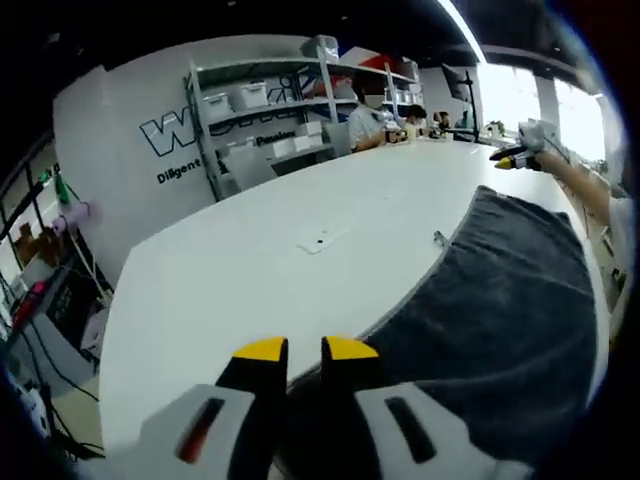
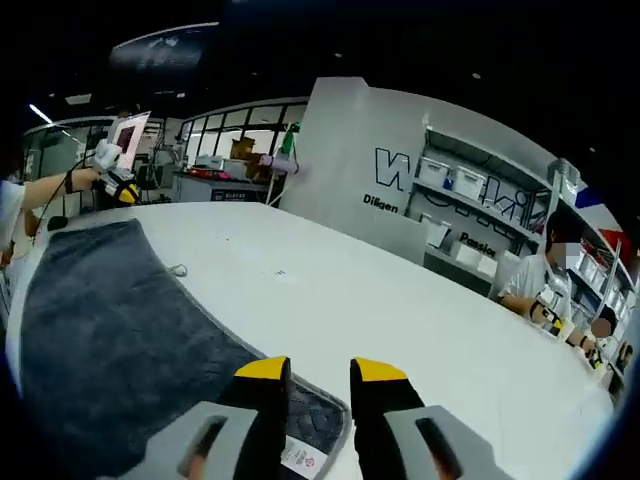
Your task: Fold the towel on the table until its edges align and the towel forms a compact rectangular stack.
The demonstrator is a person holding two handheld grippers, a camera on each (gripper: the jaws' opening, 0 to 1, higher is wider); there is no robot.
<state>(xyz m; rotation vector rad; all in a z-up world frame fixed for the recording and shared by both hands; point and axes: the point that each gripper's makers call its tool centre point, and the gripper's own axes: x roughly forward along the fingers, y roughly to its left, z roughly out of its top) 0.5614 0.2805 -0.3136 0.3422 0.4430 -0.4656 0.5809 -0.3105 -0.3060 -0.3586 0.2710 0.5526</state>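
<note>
A dark grey towel (image 1: 500, 300) lies flat and unfolded on the white table (image 1: 250, 260). In the left gripper view my left gripper (image 1: 305, 350) hovers over the towel's near corner, its yellow-tipped jaws slightly apart with nothing between them. My right gripper (image 1: 520, 155) shows beyond the towel's far end, held by a person's arm. In the right gripper view the towel (image 2: 110, 320) spreads to the left, and its corner with a white label (image 2: 300, 458) lies under my right gripper (image 2: 322, 370), which is open and holds nothing. The left gripper (image 2: 115, 175) is raised past the towel's far end.
A small flat white piece (image 1: 325, 238) lies mid-table, and a small loop (image 1: 440, 238) sticks out from the towel's edge. Shelves with bins (image 1: 270, 110) stand against a lettered wall. People sit at the table's far end (image 2: 535, 280). The table edge (image 1: 110, 330) drops off at the left.
</note>
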